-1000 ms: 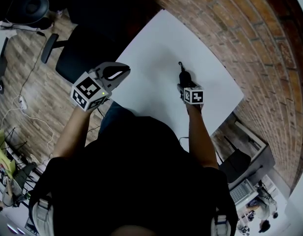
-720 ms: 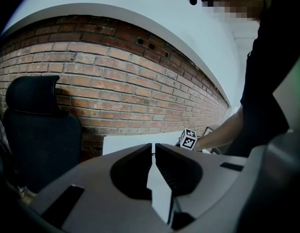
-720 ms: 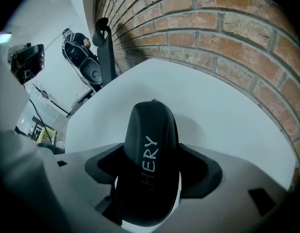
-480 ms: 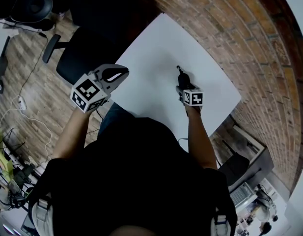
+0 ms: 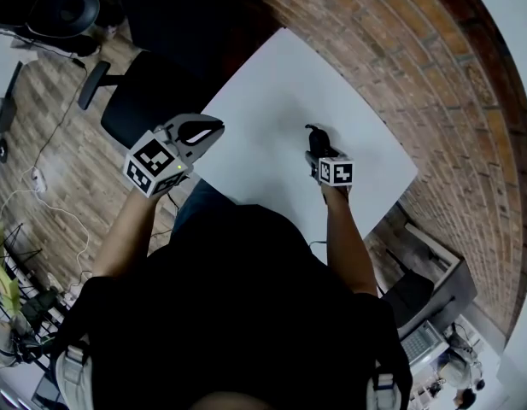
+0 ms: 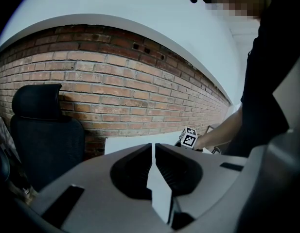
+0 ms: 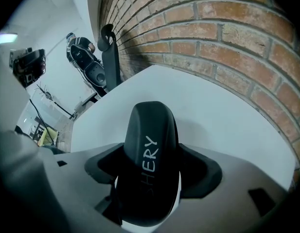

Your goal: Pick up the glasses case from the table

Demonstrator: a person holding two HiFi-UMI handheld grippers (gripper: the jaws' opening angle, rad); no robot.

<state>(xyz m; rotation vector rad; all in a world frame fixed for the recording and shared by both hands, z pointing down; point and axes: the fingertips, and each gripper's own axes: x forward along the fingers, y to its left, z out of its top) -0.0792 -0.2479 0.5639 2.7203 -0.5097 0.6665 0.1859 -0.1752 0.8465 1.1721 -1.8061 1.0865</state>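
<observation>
Hardly shifted since before, my right tongs (image 5: 319,149) clamp the glasses case (image 7: 150,147) over the surface (image 5: 272,101); left tongs (image 6: 153,153) sit closed, empty.

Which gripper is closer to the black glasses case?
Right. The right gripper is clamped on the glasses case itself; the left gripper, shut and empty, is held apart to its left.

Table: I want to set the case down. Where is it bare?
Almost all of the table is bare: the wide stretch from the right gripper to the brick wall, and the side toward the left gripper. Only the spot under the right gripper, shut on the glasses case, is taken.
</observation>
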